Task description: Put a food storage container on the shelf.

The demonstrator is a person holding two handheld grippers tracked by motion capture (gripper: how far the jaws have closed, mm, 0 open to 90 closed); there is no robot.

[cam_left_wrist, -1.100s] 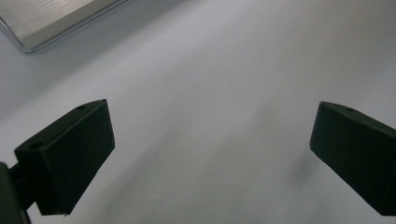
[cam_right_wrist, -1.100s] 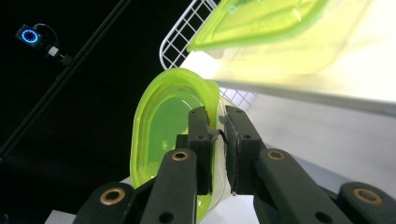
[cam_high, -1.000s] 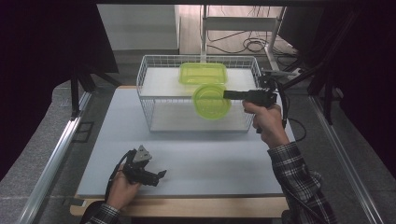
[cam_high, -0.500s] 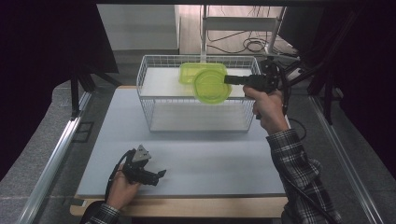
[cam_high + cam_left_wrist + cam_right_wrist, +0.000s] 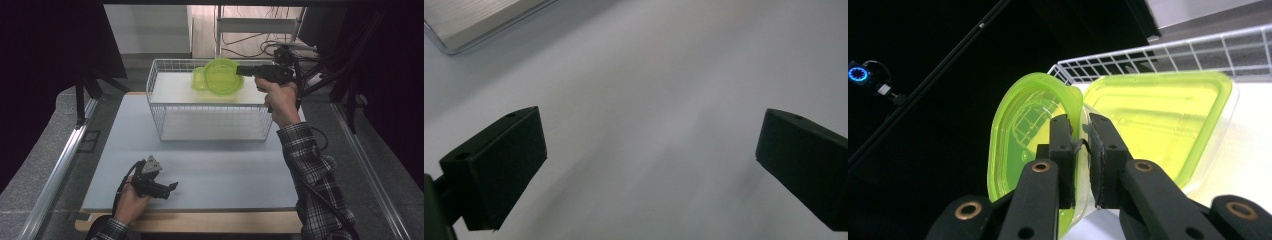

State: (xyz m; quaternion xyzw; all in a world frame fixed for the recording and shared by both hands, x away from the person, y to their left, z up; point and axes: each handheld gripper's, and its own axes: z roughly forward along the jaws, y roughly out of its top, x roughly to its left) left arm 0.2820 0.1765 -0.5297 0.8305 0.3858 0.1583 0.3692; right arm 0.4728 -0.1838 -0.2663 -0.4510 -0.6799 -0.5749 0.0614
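Observation:
My right gripper (image 5: 239, 70) (image 5: 1082, 135) is shut on the rim of a translucent lime-green plastic tub (image 5: 221, 76) (image 5: 1020, 145). It holds the tub tilted on edge in the air over the back of a white wire basket (image 5: 210, 131). A second green tub (image 5: 200, 82) (image 5: 1160, 112) lies inside the basket at the back, partly hidden behind the held one. My left gripper (image 5: 167, 181) (image 5: 649, 145) rests low over the white table (image 5: 230, 172) at the front left. Its jaws stand wide open with nothing between them.
The basket's wire rim (image 5: 1168, 50) runs just behind the held tub. A metal rail (image 5: 60, 170) (image 5: 474, 22) borders the table's left side. Cables and stands (image 5: 320, 75) crowd the back right. Bare white tabletop lies in front of the basket.
My right gripper has carried the green tub upward and farther back, from the basket's front right to above its rear. The left gripper has stayed in place.

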